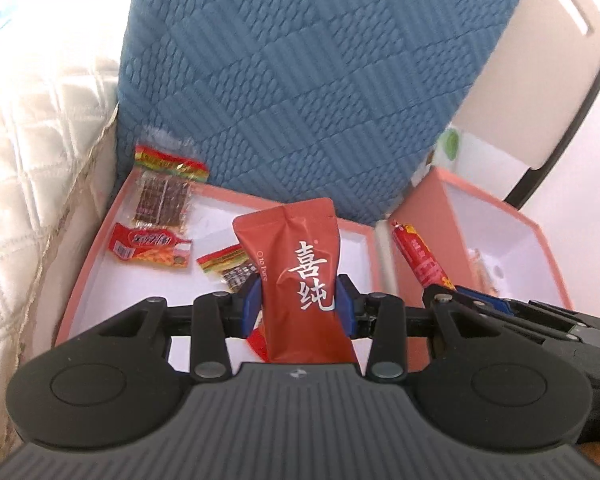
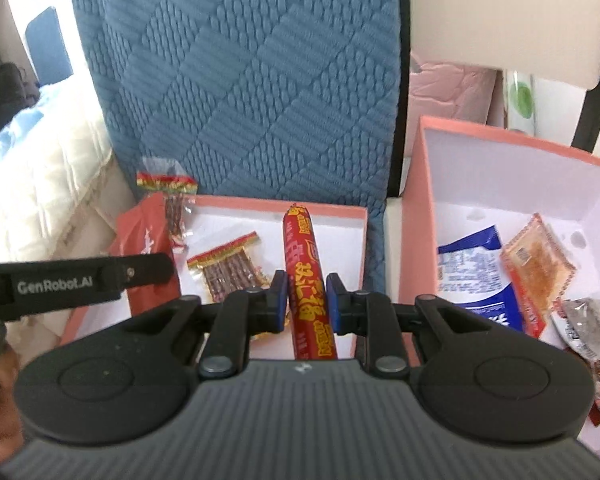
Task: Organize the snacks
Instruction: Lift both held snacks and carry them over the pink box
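Pinching red "喜纯" pouch (image 1: 302,280), left hand-held gripper (image 1: 300,302); right hand-held gripper (image 2: 307,300) clamping red sausage (image 2: 306,276), "GenRobot.AI" strap (image 2: 72,284)

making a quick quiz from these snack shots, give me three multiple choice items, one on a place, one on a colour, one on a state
1. Where does the blue-and-white packet lie?
A. in the deep box on the right
B. in the shallow tray on the left
C. on the blue cushion

2. What colour is the pouch in the left claw?
A. green
B. red with white characters
C. yellow

3. What is the state of the right claw?
A. wide open, nothing in it
B. shut on a clear packet of brown sticks
C. shut on the sausage stick

Answers:
1 A, it rests inside the pink deep box beside an orange packet.
2 B, the pouch is red with white characters.
3 C, its blue pads press both sides of the red sausage stick.
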### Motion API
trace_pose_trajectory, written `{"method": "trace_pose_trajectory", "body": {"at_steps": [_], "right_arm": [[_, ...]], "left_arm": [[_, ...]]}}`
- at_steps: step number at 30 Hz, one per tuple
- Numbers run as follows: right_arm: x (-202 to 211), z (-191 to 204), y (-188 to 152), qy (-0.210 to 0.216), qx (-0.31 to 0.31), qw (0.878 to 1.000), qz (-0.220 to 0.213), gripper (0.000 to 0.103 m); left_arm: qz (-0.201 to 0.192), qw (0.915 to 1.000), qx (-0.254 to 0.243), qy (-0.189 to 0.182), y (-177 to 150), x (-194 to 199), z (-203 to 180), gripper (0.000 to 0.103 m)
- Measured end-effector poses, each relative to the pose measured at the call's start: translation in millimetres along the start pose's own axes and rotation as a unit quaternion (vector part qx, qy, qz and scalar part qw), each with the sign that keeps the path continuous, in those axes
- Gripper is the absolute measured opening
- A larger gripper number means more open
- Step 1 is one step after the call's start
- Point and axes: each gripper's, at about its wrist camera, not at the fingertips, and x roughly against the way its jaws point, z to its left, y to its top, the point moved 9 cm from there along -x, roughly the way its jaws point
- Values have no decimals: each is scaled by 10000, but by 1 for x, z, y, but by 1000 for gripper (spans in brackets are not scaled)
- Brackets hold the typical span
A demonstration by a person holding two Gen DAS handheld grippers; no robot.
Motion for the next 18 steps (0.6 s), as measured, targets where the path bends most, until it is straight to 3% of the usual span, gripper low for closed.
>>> {"method": "trace_pose_trajectory", "body": {"at_steps": [18], "right_arm": [[115, -34, 61, -4, -104, 9980, -625, 24]], "left_arm": [[-442, 9987, 66, -225, 50, 92, -87, 45]]}}
